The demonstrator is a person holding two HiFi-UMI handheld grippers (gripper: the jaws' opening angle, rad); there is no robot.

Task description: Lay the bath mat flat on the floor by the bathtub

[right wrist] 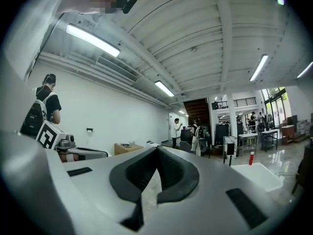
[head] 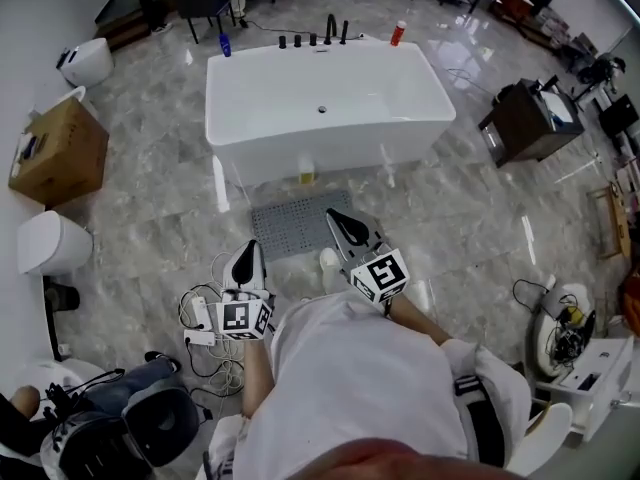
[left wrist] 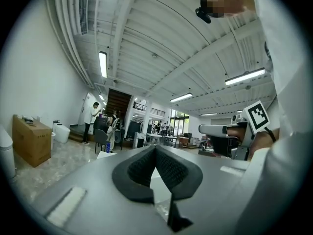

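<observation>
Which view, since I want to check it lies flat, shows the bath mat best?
The head view: it looks down on the grey bath mat, spread flat on the floor beside the bathtub. Both gripper views aim upward across the room and show no mat.

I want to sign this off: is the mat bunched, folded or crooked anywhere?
Nothing stands out: the bath mat lies flat on the floor before the bathtub, roughly square to it, no folds visible.
</observation>
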